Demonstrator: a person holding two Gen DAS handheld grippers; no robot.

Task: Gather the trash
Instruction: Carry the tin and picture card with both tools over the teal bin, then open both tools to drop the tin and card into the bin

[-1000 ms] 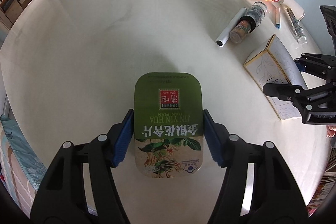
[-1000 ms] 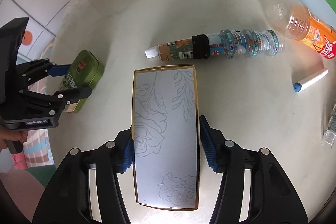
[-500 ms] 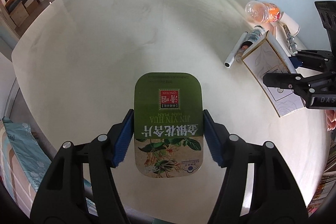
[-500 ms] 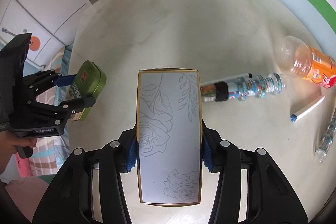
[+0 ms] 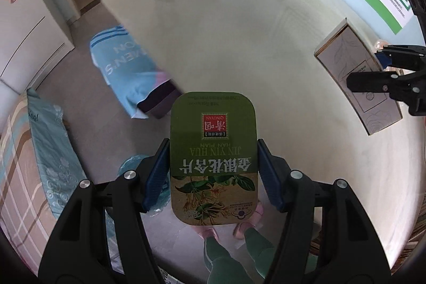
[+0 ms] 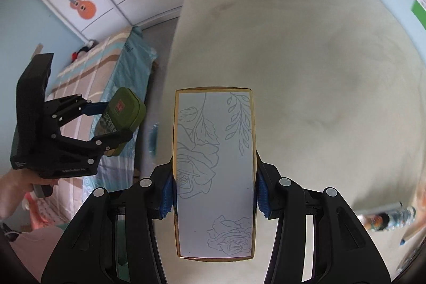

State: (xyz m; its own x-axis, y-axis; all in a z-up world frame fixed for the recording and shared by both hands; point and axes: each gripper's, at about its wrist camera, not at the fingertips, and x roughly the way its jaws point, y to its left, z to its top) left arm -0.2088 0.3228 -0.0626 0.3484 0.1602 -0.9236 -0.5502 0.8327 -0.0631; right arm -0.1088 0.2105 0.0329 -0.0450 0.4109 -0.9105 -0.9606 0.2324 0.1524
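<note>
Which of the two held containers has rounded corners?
The green tin in the left tool; the rose-patterned box in the right tool has square corners.

The left gripper (image 5: 213,169) is clamping the green tin (image 5: 213,151) over the near edge of the pale table (image 5: 239,31), while the right gripper (image 5: 383,76) at far right is gripping the rose-printed box (image 5: 346,52), with a blue bag (image 5: 125,65) lying on the floor at left.
</note>
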